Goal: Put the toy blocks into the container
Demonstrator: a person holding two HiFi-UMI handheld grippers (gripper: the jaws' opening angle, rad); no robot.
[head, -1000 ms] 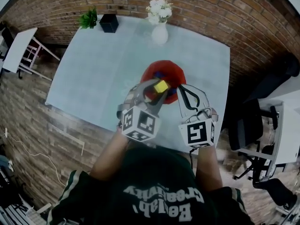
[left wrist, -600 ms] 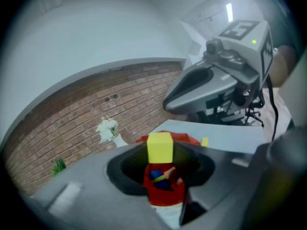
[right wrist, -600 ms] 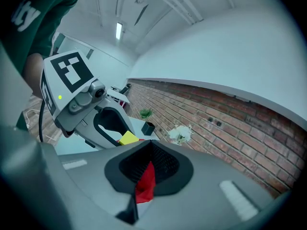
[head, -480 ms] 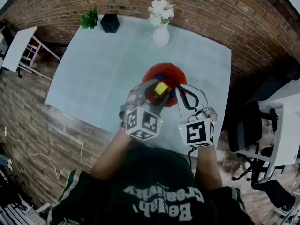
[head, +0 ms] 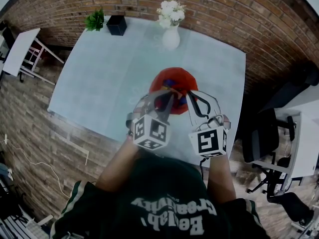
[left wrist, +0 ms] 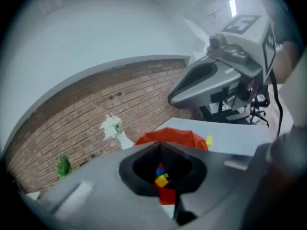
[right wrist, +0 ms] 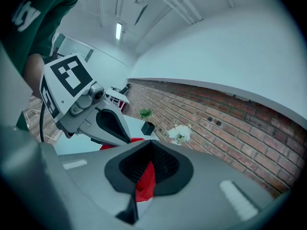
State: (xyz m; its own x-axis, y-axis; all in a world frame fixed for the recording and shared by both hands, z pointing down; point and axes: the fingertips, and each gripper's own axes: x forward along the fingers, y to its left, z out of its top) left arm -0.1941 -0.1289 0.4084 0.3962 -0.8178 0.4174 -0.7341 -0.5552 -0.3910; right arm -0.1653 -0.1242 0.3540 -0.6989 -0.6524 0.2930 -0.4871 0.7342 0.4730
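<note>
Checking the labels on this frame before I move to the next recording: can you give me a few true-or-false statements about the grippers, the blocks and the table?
1. The left gripper holds a yellow block. False: its jaws are together with nothing between them, and a yellow block lies in the red container.
2. A white vase of flowers stands on the table beyond the container. True.
3. The container is blue. False: it is red.
4. The right gripper has its jaws together. True.
</note>
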